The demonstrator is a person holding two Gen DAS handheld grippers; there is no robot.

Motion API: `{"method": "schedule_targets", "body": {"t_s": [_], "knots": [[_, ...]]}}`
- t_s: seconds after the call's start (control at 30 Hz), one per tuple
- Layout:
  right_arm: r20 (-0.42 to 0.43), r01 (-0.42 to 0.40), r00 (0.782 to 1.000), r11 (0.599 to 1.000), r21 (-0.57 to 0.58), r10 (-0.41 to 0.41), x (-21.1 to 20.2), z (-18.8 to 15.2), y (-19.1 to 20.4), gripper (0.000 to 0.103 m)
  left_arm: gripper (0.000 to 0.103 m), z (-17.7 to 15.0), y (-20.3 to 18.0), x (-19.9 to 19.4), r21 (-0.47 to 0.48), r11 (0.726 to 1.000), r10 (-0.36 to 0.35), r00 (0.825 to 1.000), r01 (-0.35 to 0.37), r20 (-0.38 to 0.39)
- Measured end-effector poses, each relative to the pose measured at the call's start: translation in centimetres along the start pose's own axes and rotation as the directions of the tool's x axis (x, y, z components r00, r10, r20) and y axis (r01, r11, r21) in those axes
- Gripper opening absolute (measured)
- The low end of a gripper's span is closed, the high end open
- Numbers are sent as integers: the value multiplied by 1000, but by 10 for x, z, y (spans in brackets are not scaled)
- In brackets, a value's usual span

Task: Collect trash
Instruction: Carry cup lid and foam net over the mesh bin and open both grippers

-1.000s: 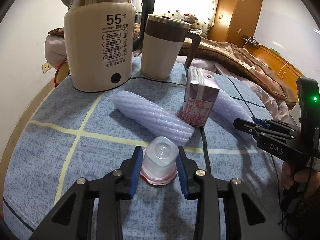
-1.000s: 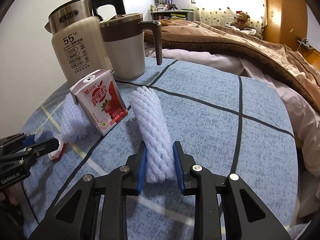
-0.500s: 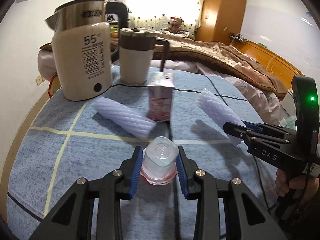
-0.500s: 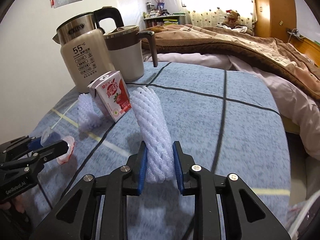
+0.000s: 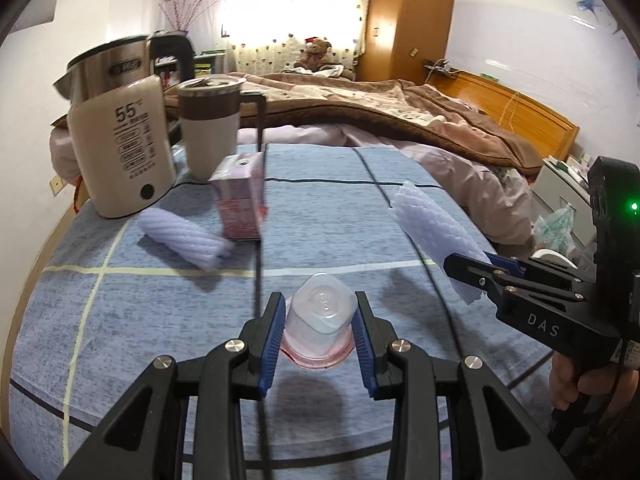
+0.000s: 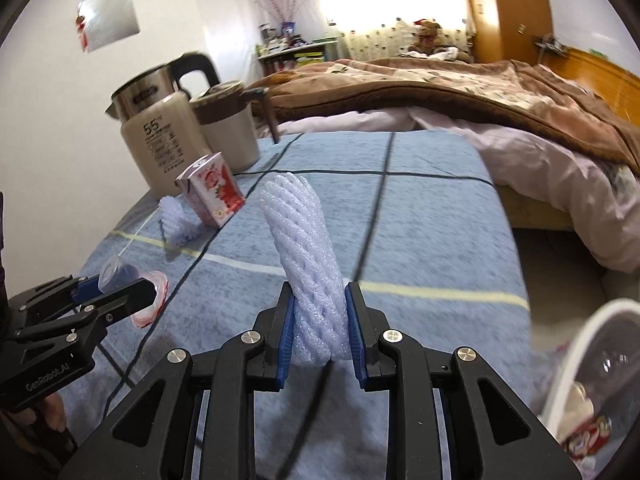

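the left gripper pinches an upturned clear cup, its rim partly hidden; the right gripper clamps a foam net sleeve. beyond, second sleeve lies beside the carton; a bin's white rim is cut off.

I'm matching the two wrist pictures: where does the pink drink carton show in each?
Left wrist view: the pink drink carton stands left of centre, before the mug.
Right wrist view: the carton is at centre-left, tilted by the lens.
Shared landmark: the kettle marked 55, just behind it.
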State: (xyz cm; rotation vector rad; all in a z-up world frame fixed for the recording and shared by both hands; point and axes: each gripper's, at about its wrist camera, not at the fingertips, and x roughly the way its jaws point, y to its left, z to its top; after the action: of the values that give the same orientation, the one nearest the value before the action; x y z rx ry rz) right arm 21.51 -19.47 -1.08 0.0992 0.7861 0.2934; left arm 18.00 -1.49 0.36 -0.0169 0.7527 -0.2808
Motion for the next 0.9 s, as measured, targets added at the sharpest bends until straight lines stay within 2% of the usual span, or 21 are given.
{"method": "schedule_targets", "body": {"t_s": [0.5, 0.9], "knots": [[77, 91, 992, 992, 93, -98, -73, -27, -51, 25, 35, -1, -78, -7, 104, 989, -102, 995, 100, 13], [97, 181, 975, 967, 180, -200, -130, -56, -102, 25, 35, -2, -151, -9, 202, 962, -190, 982, 186, 5]]}}
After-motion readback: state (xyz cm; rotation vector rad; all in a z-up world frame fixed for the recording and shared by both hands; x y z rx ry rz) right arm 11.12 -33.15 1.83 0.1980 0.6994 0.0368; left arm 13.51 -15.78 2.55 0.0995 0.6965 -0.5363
